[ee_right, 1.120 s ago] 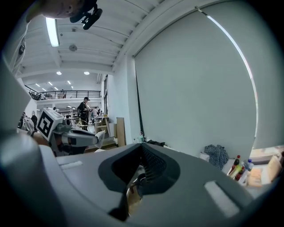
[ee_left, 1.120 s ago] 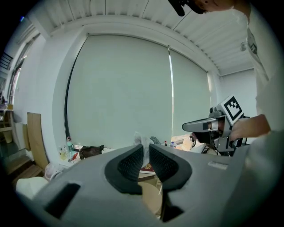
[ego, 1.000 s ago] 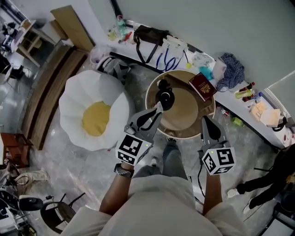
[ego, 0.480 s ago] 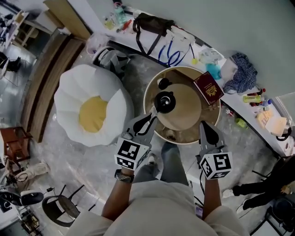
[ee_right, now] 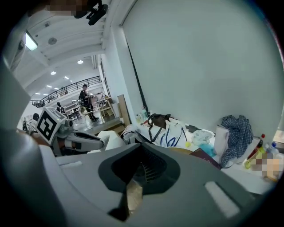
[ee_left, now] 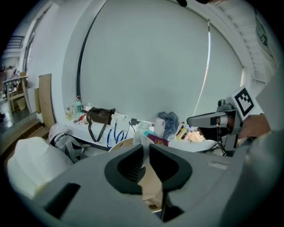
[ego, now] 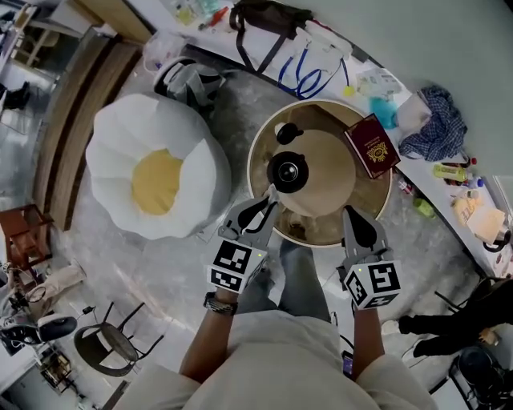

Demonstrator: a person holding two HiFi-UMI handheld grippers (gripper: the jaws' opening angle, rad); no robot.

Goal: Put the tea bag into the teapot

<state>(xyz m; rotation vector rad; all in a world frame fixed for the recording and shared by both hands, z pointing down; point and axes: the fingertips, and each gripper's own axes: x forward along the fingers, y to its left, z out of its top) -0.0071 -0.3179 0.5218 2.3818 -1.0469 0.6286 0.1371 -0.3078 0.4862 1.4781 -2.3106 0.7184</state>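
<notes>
A black teapot [ego: 287, 170] stands open-topped in the middle of the round tan table [ego: 264, 212], and its dark lid [ego: 283, 132] lies just behind it. No tea bag can be made out in any view. My left gripper [ego: 271, 196] hovers at the table's near edge, just short of the pot. Its jaws stand a narrow slit apart with nothing between them, and only the table shows through in the left gripper view. My right gripper [ego: 349, 213] hangs at the near right edge, shut and empty. A small brownish heap [ego: 293, 232] lies between the two grippers.
A red passport-like booklet [ego: 371, 146] lies on the table's far right. A white and yellow egg-shaped beanbag [ego: 156, 176] sits on the floor to the left. The wall ledge behind holds a black bag [ego: 260, 20], blue-handled white bags [ego: 309, 68] and a blue checked cloth [ego: 437, 124].
My left gripper has drawn back from right over the teapot's opening to the near edge of the table. The right gripper has stayed about where it was.
</notes>
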